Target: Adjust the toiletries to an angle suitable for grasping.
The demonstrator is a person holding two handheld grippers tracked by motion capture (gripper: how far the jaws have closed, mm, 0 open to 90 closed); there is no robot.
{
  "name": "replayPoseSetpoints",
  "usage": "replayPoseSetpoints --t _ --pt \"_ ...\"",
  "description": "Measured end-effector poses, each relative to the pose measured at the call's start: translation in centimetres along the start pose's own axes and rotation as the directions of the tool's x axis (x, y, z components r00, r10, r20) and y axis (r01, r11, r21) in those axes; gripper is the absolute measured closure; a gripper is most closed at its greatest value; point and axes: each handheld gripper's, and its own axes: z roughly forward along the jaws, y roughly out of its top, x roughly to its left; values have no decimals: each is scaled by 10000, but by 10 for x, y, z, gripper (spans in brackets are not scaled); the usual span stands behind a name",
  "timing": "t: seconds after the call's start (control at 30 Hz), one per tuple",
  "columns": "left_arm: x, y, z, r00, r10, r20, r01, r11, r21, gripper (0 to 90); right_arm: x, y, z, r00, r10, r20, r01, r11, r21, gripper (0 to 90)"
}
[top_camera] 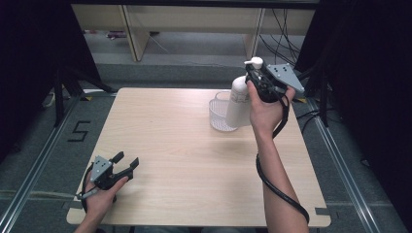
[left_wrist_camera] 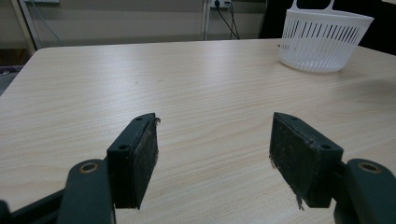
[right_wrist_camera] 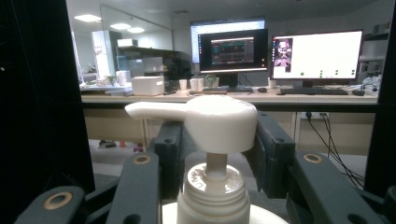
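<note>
Currently the right gripper (top_camera: 256, 77), clamped on the pump bottle's (top_camera: 239, 103) neck, holds it over the basket (top_camera: 219, 115); lowering appears next, while the left gripper (top_camera: 125, 164) rests open.

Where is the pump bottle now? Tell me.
High view: the pump bottle is far right, clamped in the right gripper, lifted beside the white basket.

The square pale wood-grain table (top_camera: 184, 145) has a smooth, faintly sheeny laminate face. The round white slotted plastic basket (left_wrist_camera: 322, 39) looks matt. The white plastic pump bottle (top_camera: 238, 104) is smooth and slightly glossy, its screw collar ribbed. The left black plastic tongs (left_wrist_camera: 212, 154) carry rough, scuffed, fraying matt pads (left_wrist_camera: 149, 154). The right black tongs (right_wrist_camera: 217, 158) look matt, with brass-coloured metal rivets.
</note>
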Motion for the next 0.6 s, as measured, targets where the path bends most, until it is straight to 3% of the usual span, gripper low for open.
replayPoseSetpoints --t 0.6 --pt "0 0 0 10000 14 -10 -14 10000 23 320 2 4 11 10000 34 -28 -34 10000 26 601"
